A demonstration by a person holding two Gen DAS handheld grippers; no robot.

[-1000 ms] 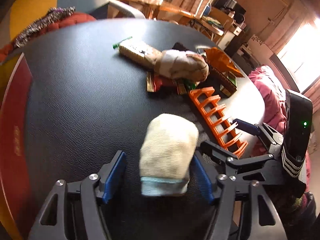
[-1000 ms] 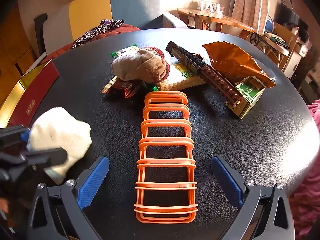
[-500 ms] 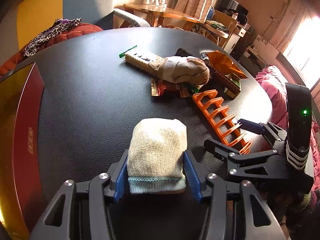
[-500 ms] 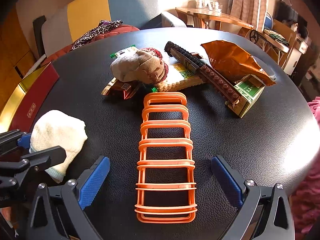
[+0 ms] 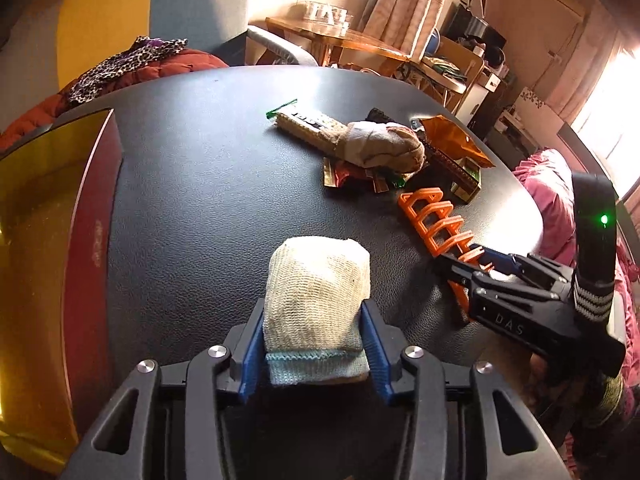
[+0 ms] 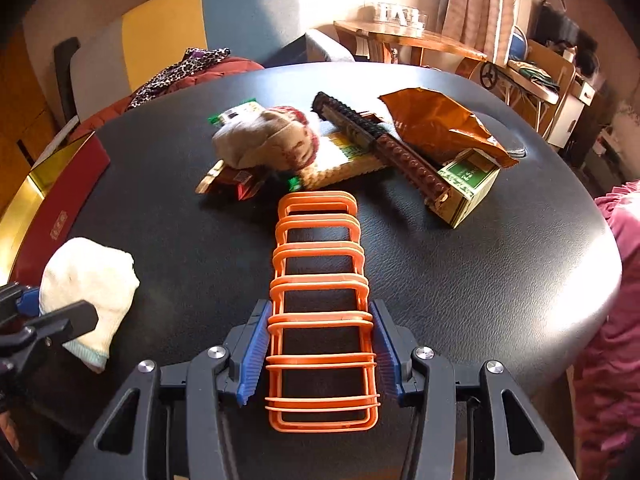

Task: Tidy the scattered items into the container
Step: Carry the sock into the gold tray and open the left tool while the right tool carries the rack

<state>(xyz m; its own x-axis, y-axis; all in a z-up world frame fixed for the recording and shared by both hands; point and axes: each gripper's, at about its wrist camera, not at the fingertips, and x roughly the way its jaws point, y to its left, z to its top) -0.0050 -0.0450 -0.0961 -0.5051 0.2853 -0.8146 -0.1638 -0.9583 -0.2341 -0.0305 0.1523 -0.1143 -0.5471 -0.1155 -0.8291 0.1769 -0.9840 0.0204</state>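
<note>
A cream sock [image 5: 320, 272] lies on the black table between the pads of my left gripper [image 5: 314, 308]. Its jaws are closing and both blue pads press the sock's sides. An orange plastic rack [image 6: 316, 264] lies lengthwise toward me. My right gripper [image 6: 320, 308] is closing on its near end, with the pads touching both long sides. The right wrist view shows the sock [image 6: 88, 276] at the left. The red and gold box [image 5: 88, 240] sits at the table's left edge, apart from both grippers.
Further back lies a heap: a brown knitted sock [image 6: 268, 140], snack wrappers [image 6: 236, 180], a cracker pack [image 6: 340, 168], a brown brick strip [image 6: 400, 152], a copper foil bag [image 6: 440, 120] and a green carton [image 6: 468, 184]. Clothes and chairs stand beyond the table.
Both grippers' jaws have closed in from wide open: the left onto the cream sock, the right onto the orange rack's sides. The left gripper has shifted a little, bringing the box further into view.
</note>
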